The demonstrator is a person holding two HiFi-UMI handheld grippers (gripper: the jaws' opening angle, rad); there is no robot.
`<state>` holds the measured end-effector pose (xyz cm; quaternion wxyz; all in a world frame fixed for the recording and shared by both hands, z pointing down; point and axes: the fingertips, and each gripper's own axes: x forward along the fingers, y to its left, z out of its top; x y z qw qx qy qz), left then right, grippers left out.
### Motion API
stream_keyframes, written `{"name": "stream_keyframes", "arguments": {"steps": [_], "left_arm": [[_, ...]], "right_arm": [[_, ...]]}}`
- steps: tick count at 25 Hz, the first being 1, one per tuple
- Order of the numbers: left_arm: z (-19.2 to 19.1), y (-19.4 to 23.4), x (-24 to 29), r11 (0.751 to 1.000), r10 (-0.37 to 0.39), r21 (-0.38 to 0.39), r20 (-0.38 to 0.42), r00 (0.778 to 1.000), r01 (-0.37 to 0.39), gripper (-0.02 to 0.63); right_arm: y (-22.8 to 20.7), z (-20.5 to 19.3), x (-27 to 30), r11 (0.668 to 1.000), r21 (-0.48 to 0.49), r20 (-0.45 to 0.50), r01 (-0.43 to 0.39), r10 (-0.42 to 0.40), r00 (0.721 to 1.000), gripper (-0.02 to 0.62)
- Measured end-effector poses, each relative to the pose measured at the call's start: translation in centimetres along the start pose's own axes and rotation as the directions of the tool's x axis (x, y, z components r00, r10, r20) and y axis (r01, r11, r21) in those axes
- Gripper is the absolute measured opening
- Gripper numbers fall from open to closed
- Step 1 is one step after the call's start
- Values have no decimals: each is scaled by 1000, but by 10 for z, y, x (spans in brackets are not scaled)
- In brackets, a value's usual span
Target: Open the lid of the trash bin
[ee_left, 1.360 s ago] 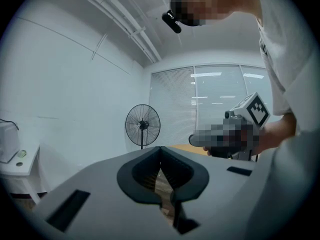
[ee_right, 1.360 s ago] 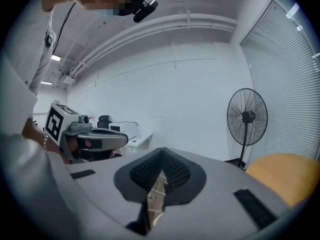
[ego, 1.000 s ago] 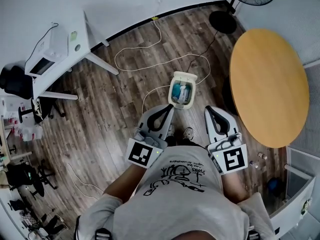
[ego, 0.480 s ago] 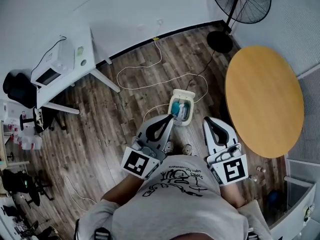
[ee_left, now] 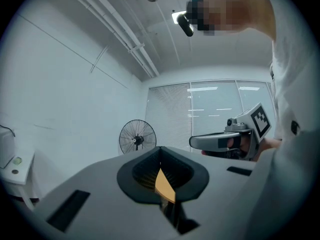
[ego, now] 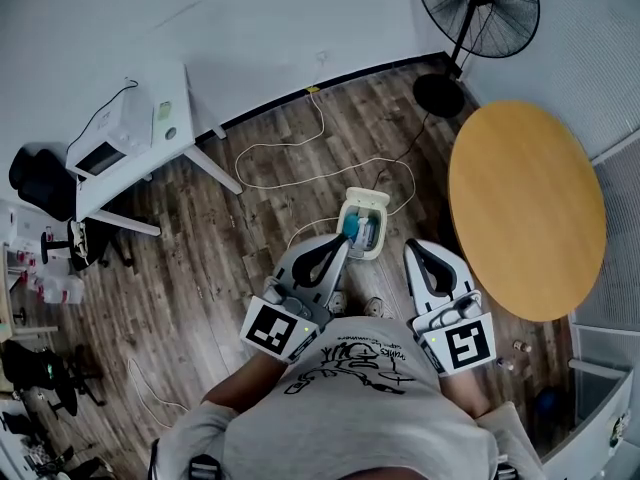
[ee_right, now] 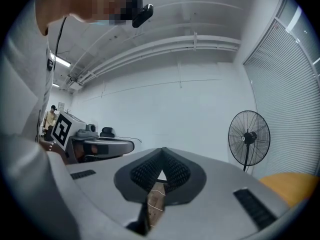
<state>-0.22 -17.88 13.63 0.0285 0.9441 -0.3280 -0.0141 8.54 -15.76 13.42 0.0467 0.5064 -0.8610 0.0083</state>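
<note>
Looking steeply down from a standing person's head onto a wood-plank floor. A small white trash bin (ego: 383,236) stands on the floor just ahead of the person's feet, between a white desk (ego: 175,108) on the left and a round wooden table (ego: 525,208) on the right. Its lid (ego: 367,198) is already raised, hinged back on the far side, with blue and teal items showing inside. The person holds both tools level in front of the torso. The left gripper (ee_left: 160,147) has its jaws pressed together with nothing between them (in the head view its nose overlaps the bin's near left edge). The right gripper (ee_right: 162,148) is likewise clenched and empty, pointing past the bin's right side. A white cable (ego: 330,158) loops across the floor beyond the bin. A black pedestal fan (ego: 478,8) stands by the far wall.
</note>
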Motion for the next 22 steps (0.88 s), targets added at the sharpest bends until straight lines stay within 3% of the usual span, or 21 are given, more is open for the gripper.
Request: {"name": "stream_keyframes", "arguments": {"steps": [22], "left_arm": [[-3, -7, 7, 1000, -8, -11, 0, 1000, 8, 15]], "right_arm": [[-11, 0, -7, 1000, 7, 9, 23, -23, 1000, 5]]}}
